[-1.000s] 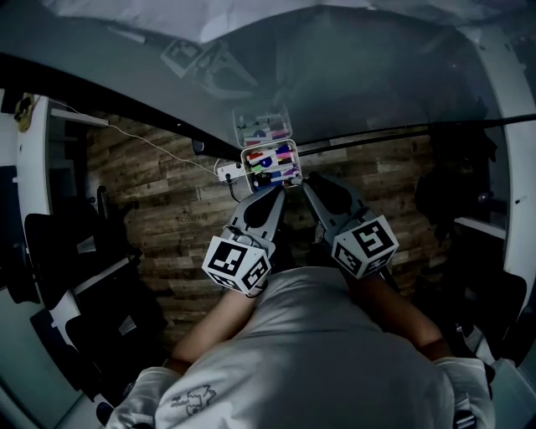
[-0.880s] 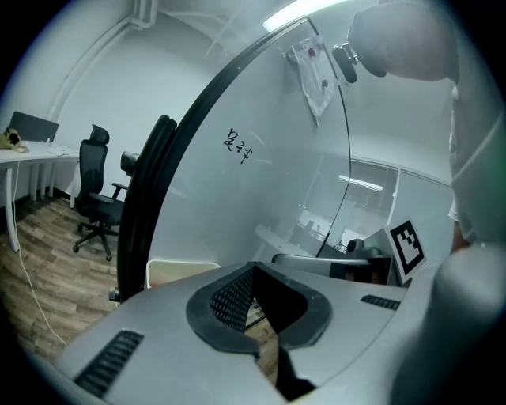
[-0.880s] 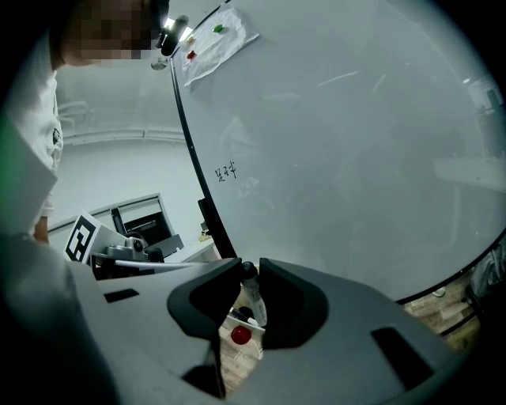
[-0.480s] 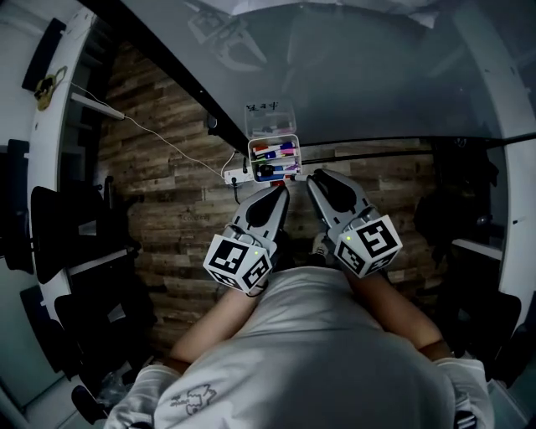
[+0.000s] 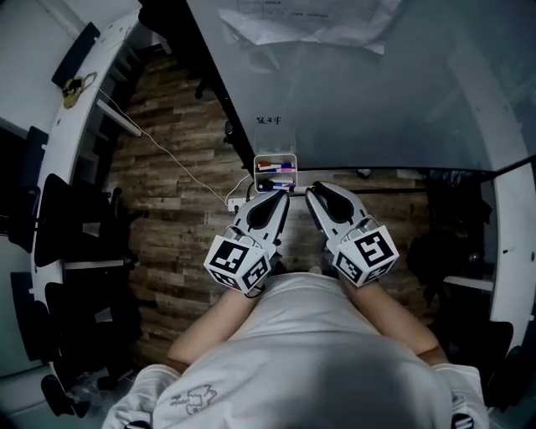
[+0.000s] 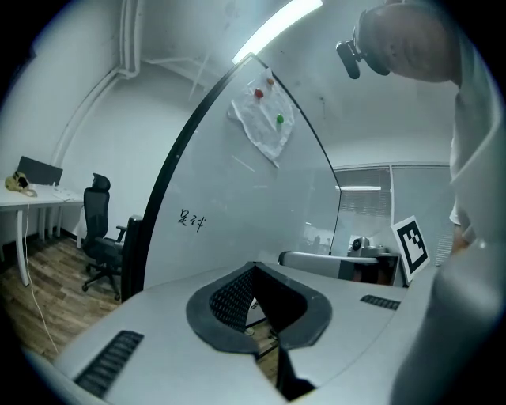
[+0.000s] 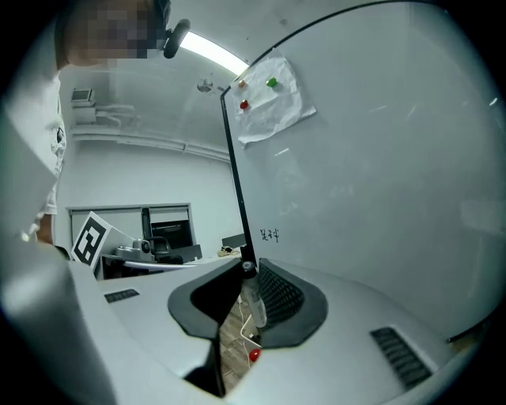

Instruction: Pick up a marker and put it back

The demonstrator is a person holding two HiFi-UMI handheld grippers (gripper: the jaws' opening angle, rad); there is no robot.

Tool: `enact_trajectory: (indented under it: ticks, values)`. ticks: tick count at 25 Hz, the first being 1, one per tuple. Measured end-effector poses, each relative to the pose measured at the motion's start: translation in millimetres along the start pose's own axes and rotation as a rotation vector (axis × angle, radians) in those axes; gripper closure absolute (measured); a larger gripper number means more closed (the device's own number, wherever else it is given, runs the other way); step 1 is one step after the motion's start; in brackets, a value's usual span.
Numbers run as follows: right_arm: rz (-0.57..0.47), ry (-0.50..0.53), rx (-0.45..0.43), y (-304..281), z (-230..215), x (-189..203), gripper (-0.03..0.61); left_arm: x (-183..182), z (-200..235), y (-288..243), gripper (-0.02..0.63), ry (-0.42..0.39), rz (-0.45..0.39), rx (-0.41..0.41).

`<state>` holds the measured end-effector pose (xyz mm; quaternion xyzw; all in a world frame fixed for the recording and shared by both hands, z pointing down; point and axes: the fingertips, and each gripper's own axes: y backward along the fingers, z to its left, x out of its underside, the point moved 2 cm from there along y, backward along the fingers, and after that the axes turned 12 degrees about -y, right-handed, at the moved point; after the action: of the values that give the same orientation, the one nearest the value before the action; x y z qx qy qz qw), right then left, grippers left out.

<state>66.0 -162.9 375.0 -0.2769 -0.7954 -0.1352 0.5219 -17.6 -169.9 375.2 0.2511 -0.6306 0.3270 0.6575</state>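
A small clear box of coloured markers (image 5: 275,166) hangs on the lower edge of a big whiteboard (image 5: 352,100). Both grippers are held close to the person's chest, pointing at the box from just below it. My left gripper (image 5: 280,196) has its jaws together at the tips with nothing between them, and so does my right gripper (image 5: 311,192). In the left gripper view the shut tips (image 6: 254,267) face the whiteboard (image 6: 237,206). In the right gripper view the tips (image 7: 245,267) sit at the board's black edge; only floor and a white thing show through the gap behind them.
A paper (image 5: 301,25) is pinned high on the board with magnets. A white power strip (image 5: 238,199) with a cable lies on the wooden floor under the box. Black office chairs (image 5: 50,226) and a white desk (image 5: 92,100) stand to the left.
The head view has swung: the board's edge now runs steeply and the marker box looks smaller and farther. Both grippers stay shut and close together below it.
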Motion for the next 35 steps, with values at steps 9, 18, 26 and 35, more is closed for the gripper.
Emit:
enact_trajectory:
  ticks: [9, 18, 26, 35]
  values:
    - [-0.037, 0.054, -0.062, 45, 11, -19, 0.503, -20, -40, 17, 0.609, -0.042, -0.065, -0.071]
    - [0.011, 0.047, -0.144, 64, 36, 1, 0.503, -8, -58, 67, 0.609, -0.024, -0.057, -0.191]
    - [0.021, 0.052, -0.171, 62, 69, 15, 0.503, 3, -58, 107, 0.609, -0.008, -0.039, -0.228]
    - [0.021, 0.040, -0.117, 76, 97, 33, 0.503, 7, -57, 141, 0.609, -0.011, -0.034, -0.200]
